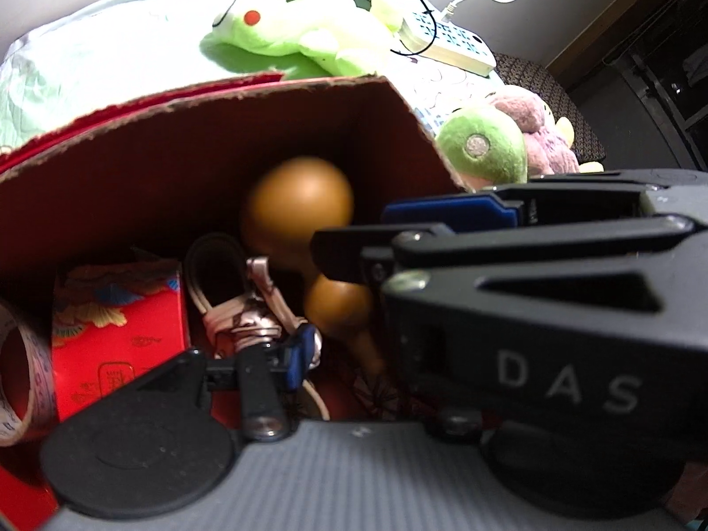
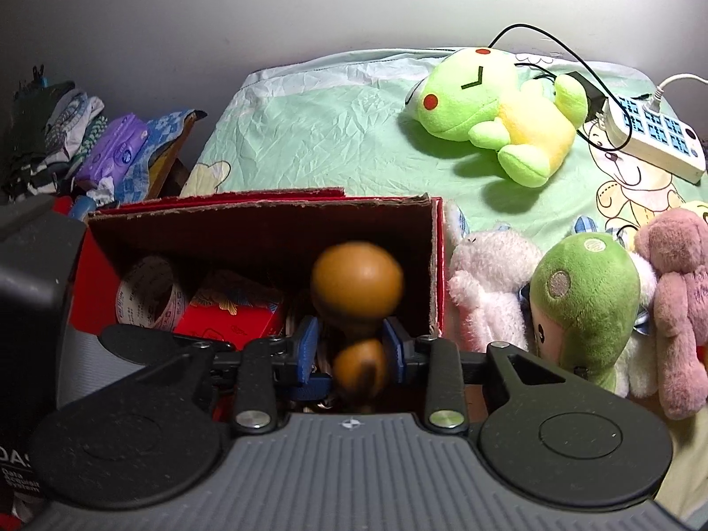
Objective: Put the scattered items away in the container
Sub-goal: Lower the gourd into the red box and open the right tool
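**Gourd Held Over Open Box**

The right gripper [image 2: 352,347] clamps the brown gourd [image 2: 356,283] at its narrow waist, bulb forward, inside the red box [image 2: 436,265] for release. The left gripper [image 1: 305,345] is in the box too; whether it is open cannot be determined. A tape roll [image 2: 148,294] and red carton [image 2: 234,318] occupy 10 o'clock. Plush toys [image 2: 579,305] lie at 2 o'clock, outside.

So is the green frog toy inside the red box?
No, the green frog toy lies on the bed sheet behind the red box, well outside it.
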### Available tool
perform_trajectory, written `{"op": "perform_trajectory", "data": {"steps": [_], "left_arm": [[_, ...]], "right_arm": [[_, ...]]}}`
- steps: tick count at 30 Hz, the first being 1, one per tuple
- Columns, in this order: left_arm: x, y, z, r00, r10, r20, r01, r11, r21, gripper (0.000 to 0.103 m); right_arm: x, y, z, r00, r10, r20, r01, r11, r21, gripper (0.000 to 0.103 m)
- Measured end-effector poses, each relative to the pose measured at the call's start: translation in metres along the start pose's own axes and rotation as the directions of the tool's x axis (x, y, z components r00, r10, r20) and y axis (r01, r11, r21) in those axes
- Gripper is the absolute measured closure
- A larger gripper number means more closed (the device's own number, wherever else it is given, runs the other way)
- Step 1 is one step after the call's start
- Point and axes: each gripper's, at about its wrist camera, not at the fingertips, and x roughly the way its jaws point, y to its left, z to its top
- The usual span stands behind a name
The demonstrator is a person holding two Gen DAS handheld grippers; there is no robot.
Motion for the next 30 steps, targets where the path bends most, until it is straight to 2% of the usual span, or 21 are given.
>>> {"op": "perform_trajectory", "data": {"steps": [5, 9, 12, 17, 20, 23, 25, 29, 30], "left_arm": [[-0.001, 0.001, 0.000, 1.000, 0.005, -0.002, -0.005, 1.000, -0.008, 0.064], [-0.002, 0.003, 0.000, 1.000, 0.008, -0.005, -0.008, 1.000, -0.017, 0.064], [-0.002, 0.003, -0.001, 1.000, 0.016, -0.008, -0.016, 1.000, -0.020, 0.064], [-0.002, 0.000, -0.003, 0.999, 0.047, 0.001, -0.047, 0.999, -0.013, 0.064], [-0.002, -0.006, -0.004, 0.997, 0.075, 0.017, -0.075, 0.997, -0.005, 0.055], [-0.007, -0.013, -0.007, 0.987, 0.149, 0.067, -0.150, 0.989, 0.004, 0.049], [-0.012, -0.017, -0.011, 0.974, 0.197, 0.109, -0.198, 0.980, -0.003, 0.035], [-0.023, -0.024, -0.018, 0.946, 0.281, 0.162, -0.278, 0.960, -0.043, 0.033], [-0.028, -0.025, -0.020, 0.941, 0.290, 0.172, -0.285, 0.957, -0.058, 0.028]], "right_arm": [[-0.006, -0.007, -0.003, 0.998, 0.037, 0.046, -0.040, 0.997, 0.065, 0.068], [-0.013, -0.017, -0.007, 0.994, 0.074, 0.084, -0.083, 0.991, 0.107, 0.076], [-0.013, -0.016, -0.012, 0.993, 0.064, 0.094, -0.072, 0.995, 0.075, 0.084], [-0.013, -0.013, -0.023, 0.989, 0.052, 0.142, -0.057, 0.998, 0.029, 0.088], [-0.014, -0.018, -0.025, 0.986, 0.058, 0.158, -0.064, 0.997, 0.034, 0.092], [-0.019, -0.023, -0.027, 0.983, 0.086, 0.163, -0.101, 0.991, 0.086, 0.090], [-0.026, -0.023, -0.030, 0.978, 0.085, 0.188, -0.102, 0.991, 0.083, 0.088], [-0.041, -0.024, -0.034, 0.971, 0.083, 0.222, -0.103, 0.991, 0.079, 0.087], [-0.044, -0.024, -0.035, 0.970, 0.083, 0.227, -0.103, 0.992, 0.078, 0.087]]}}
